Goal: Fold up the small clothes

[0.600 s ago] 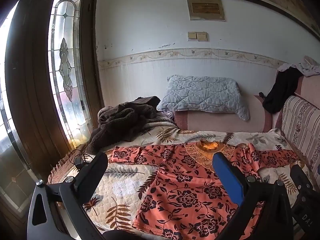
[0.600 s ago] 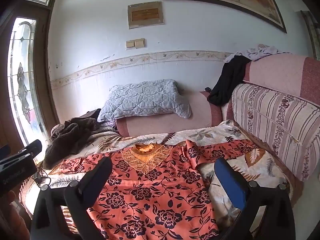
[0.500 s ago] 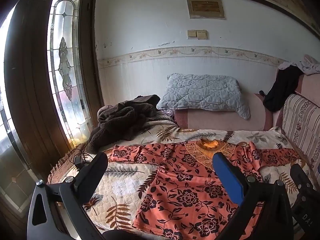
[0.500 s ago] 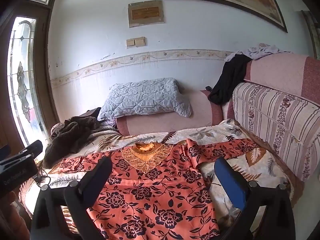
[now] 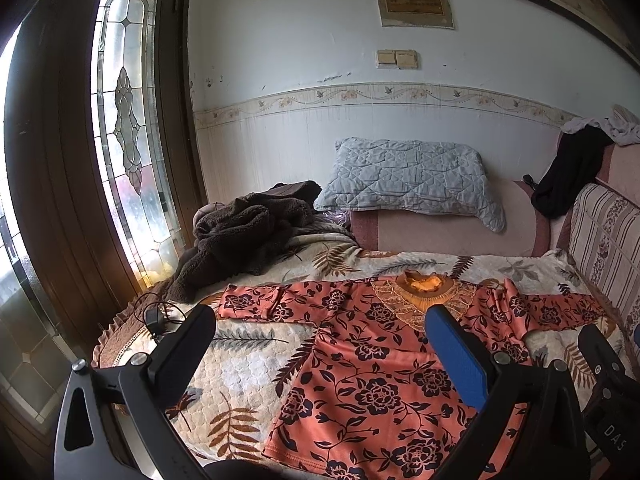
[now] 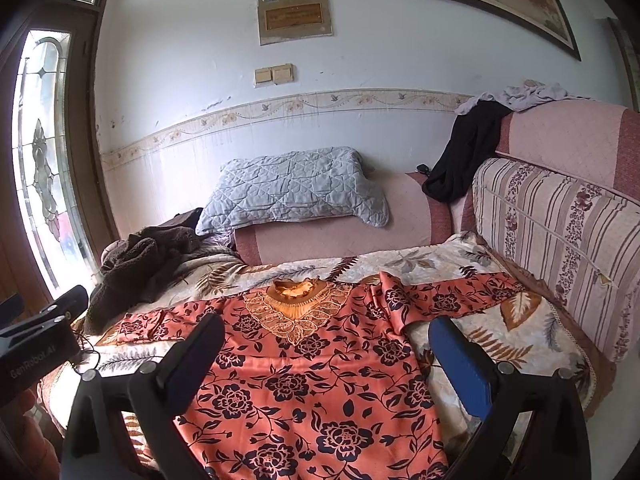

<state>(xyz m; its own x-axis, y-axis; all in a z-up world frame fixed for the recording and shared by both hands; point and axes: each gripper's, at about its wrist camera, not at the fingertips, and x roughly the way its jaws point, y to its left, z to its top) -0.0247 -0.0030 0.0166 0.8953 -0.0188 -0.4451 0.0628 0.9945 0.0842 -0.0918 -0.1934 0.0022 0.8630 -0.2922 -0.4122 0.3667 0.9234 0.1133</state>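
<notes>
An orange long-sleeved top with dark flowers lies flat and face up on the leaf-patterned bedspread, sleeves spread to both sides, lace collar at the far end. It also shows in the right wrist view. My left gripper is open and empty, held above the top's left side. My right gripper is open and empty, above the top's body. Neither touches the cloth.
A brown fleece heap lies at the bed's far left, with a charger and cable near it. A grey pillow leans on the pink backrest. A striped cushion and black garment stand at the right.
Both views have shifted slightly, the room sitting a little lower in frame. The top lies as before and both grippers stay open.
</notes>
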